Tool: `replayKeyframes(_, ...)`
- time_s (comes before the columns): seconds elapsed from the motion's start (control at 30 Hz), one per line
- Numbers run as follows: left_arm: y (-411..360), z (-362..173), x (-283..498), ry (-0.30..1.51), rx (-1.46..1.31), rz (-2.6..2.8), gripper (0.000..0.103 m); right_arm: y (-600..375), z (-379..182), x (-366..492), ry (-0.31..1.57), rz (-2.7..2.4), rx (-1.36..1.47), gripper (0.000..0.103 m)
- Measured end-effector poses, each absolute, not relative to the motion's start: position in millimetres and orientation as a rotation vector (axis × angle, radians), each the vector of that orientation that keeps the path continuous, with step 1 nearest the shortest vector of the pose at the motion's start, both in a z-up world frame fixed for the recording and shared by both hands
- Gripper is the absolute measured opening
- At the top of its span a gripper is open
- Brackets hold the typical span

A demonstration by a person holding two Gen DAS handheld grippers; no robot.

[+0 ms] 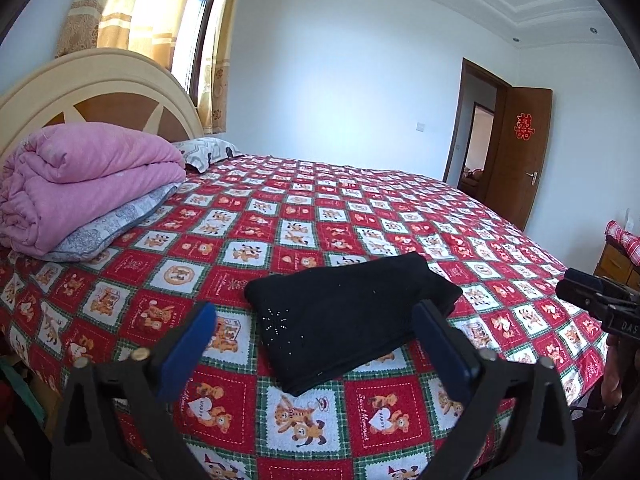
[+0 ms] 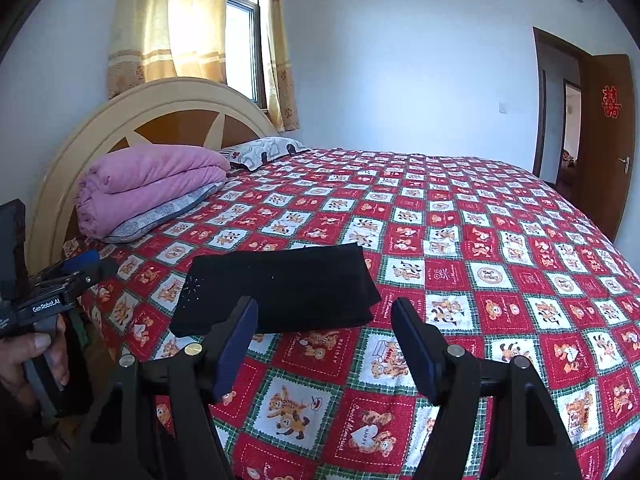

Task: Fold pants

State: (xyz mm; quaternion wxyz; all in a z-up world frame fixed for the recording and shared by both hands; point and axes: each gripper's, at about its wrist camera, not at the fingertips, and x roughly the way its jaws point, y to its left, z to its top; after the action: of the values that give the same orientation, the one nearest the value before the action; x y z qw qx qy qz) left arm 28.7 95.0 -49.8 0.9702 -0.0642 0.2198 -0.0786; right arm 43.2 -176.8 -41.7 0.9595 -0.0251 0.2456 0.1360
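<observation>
Black pants (image 1: 344, 316) lie folded into a compact rectangle on the red patterned bedspread (image 1: 360, 208), near the bed's near edge. They also show in the right wrist view (image 2: 276, 292). My left gripper (image 1: 316, 320) is open and empty, held just short of the pants, above the bed edge. My right gripper (image 2: 324, 312) is open and empty, also just short of the pants. The right gripper shows at the right edge of the left wrist view (image 1: 600, 300). The left gripper shows at the left of the right wrist view (image 2: 76, 272).
A folded pink quilt (image 1: 80, 184) sits on a grey pillow (image 1: 108, 228) by the headboard (image 1: 100, 88). Another pillow (image 1: 208, 152) lies behind it. An open brown door (image 1: 516, 160) is at the far right, with a small cabinet (image 1: 620, 256) beside the bed.
</observation>
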Motion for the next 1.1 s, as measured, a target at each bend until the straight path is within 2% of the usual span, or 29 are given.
replayKeyframes(0.37, 88, -44, 28, 0.458, -0.103, -0.147, 0.103, -179, -39, 33, 0.473, 0.253, -0.053, 0.071)
replayKeyframes(0.67, 79, -31, 18, 0.395, -0.084, -0.154, 0.103, -184, -32, 25, 0.444, 0.244, -0.047, 0.071)
replayKeyframes(1.1, 77, -41, 22, 0.433, -0.083, -0.130, 0.103, -182, -37, 25, 0.455, 0.247, -0.050, 0.071)
